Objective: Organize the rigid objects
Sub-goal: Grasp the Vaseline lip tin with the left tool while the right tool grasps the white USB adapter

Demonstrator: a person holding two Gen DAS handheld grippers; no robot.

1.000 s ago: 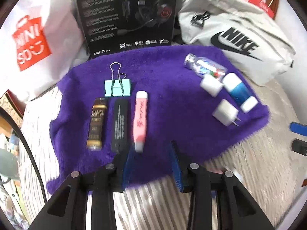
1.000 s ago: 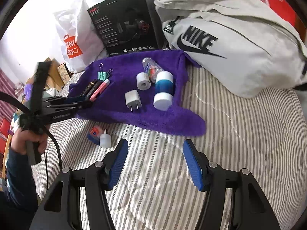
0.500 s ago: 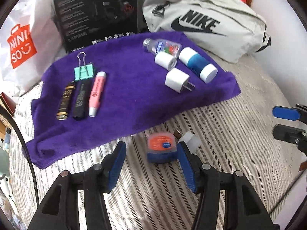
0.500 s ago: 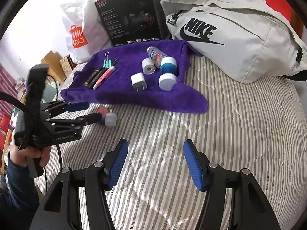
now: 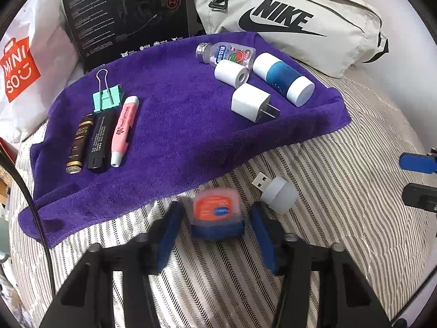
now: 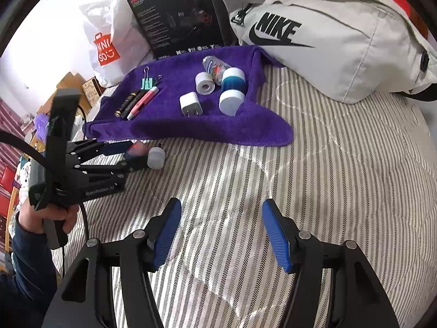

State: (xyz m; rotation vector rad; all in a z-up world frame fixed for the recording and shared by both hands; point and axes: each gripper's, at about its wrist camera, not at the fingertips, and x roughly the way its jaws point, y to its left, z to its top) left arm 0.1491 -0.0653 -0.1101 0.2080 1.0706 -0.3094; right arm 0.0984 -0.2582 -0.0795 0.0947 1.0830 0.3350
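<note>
Straddling the small orange-lidded jar, the left gripper stands with both blue pads spread and a gap on each side — nothing is clamped yet. A second ago it hovered over the row on the purple towel; it has since swung down to the bed, so the jar looks like the next pick. At the jar's 2 o'clock lies one white USB plug light. On the towel: at 10 o'clock three sticks — gold-and-brown tube, black tube, pink pen — with one green binder clip; at 1 o'clock one charger plug, one white roll, one blue-and-white canister, one clear bottle. The right gripper hangs wide apart, empty, over bare bedding.
</note>
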